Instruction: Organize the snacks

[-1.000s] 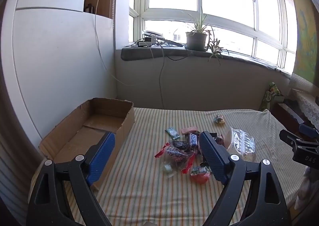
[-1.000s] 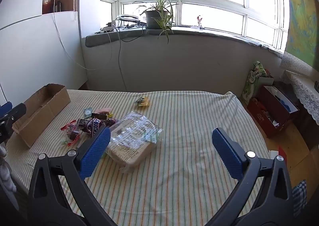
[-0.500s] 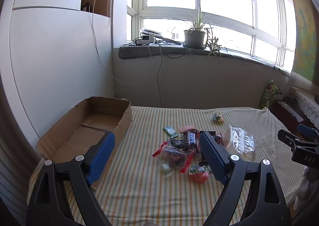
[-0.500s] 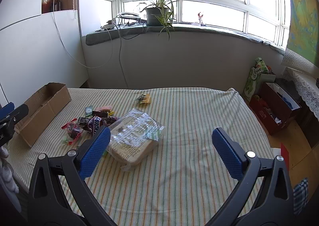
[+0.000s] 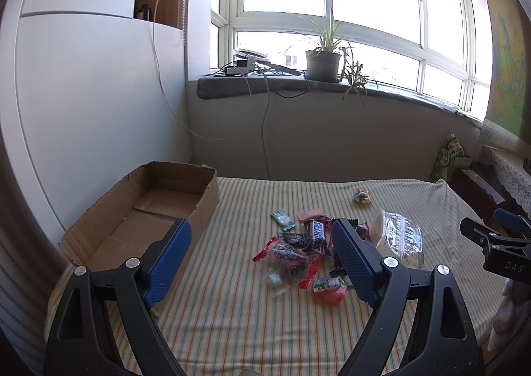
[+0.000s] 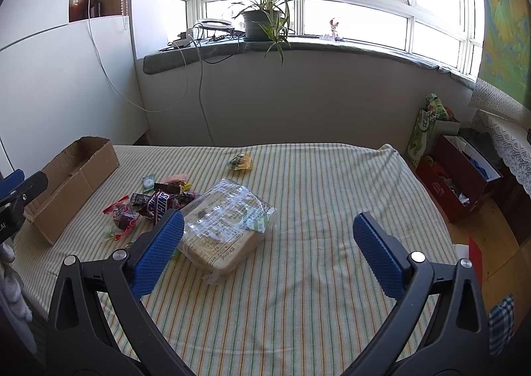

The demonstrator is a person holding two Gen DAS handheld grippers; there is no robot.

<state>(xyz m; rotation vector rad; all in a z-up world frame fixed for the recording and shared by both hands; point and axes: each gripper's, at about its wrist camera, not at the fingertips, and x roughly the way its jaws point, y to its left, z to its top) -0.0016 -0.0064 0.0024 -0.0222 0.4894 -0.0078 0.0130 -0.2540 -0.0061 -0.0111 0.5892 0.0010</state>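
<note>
Several small wrapped snacks (image 5: pixel 300 248) lie in a loose pile on the striped cloth, seen too as the snack pile (image 6: pixel 149 203) in the right wrist view. A clear bag of bread (image 6: pixel 225 226) rests beside them; it is the bread bag (image 5: pixel 400 236) from the left. One small yellow-green packet (image 6: pixel 240 162) lies apart, farther back. An open cardboard box (image 5: pixel 142 210) stands at the left, shown as the box (image 6: pixel 71 182) from the right. My left gripper (image 5: pixel 262 260) hovers open before the pile. My right gripper (image 6: pixel 268 250) is open near the bread, holding nothing.
The striped bed cloth (image 6: pixel 315 210) stretches wide to the right of the bread. A white wall panel (image 5: pixel 83 110) runs behind the box. A windowsill with a potted plant (image 6: pixel 262 18) and cables lies beyond. Red boxes (image 6: pixel 458 183) sit on the floor at right.
Both grippers have drawn slightly back and up, so the snacks and box sit a bit lower and farther in view. Nothing on the cloth has moved.
</note>
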